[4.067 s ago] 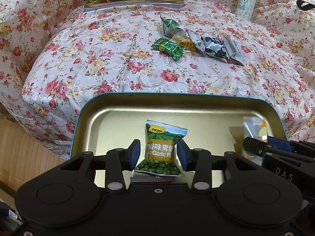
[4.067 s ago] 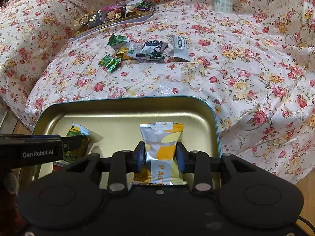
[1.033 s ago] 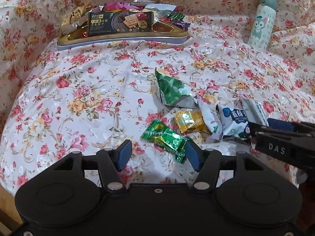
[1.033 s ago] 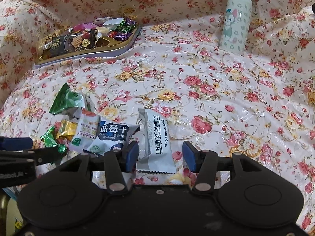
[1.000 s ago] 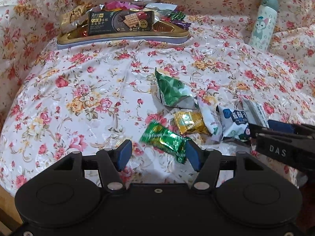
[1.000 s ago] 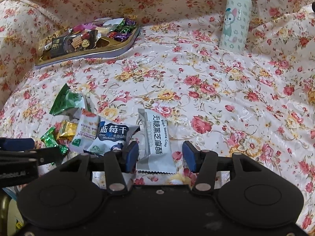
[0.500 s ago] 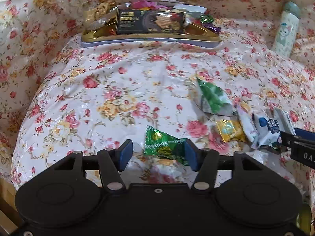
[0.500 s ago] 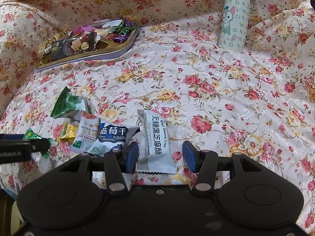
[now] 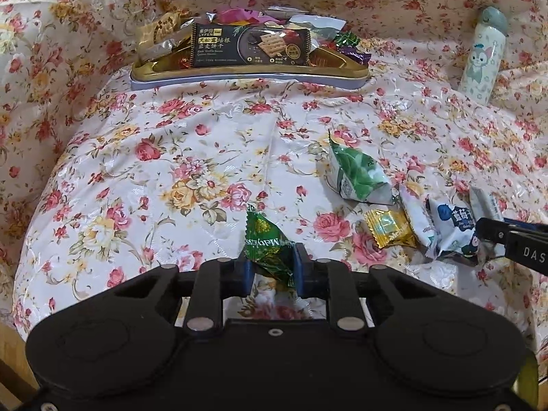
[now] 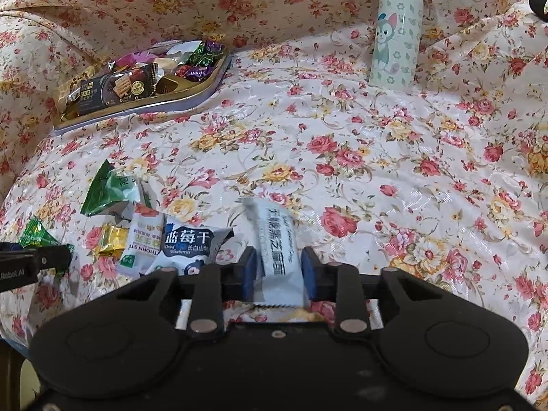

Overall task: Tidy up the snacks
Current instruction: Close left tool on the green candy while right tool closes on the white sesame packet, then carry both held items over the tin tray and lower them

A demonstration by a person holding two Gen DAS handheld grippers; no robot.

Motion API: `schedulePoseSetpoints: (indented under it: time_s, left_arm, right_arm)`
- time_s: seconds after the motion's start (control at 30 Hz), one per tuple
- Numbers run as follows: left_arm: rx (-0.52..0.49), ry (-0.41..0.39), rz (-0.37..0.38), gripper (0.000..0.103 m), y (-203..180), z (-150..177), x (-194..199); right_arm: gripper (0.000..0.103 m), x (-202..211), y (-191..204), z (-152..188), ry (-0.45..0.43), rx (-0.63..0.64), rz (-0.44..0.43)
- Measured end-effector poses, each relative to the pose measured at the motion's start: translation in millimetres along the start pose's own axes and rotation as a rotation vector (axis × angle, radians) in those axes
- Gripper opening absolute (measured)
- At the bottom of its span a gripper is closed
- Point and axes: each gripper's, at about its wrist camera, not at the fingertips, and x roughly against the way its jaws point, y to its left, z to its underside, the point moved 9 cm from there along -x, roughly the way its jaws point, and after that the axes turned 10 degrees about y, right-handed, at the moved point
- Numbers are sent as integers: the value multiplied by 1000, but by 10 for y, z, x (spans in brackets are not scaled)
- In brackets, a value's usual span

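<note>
cloth: floral sheet (image 10: pixel 342 144) with red and yellow roses spread over everything I look at, creased toward my right | bottle (image 10: pixel 395 30): pale, cartoon cat print, grey-green cap, upright at the far right, well apart from the rest | floor (image 9: pixel 10 352): strip of wood at my lower left

We angle both grippers downward. Our left gripper (image 9: pixel 270 267) has just pinched shut on a green candy wrapper (image 9: pixel 265 243), our right gripper (image 10: pixel 279 272) on a white packet (image 10: pixel 277 250).
</note>
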Motion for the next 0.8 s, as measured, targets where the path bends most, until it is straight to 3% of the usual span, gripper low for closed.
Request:
schedulePoseSetpoints:
  time_s: [0.07, 0.13, 0.8]
  left_arm:
    - [11, 1, 12, 29, 13, 0, 25]
    - [17, 1, 23, 21, 17, 5, 59]
    - [23, -15, 34, 21, -20, 200, 348]
  right_arm:
    - [23, 13, -2, 0, -5, -6, -5]
    - [23, 37, -10, 7, -9, -15, -4]
    - [22, 422, -57, 152, -41, -65, -24]
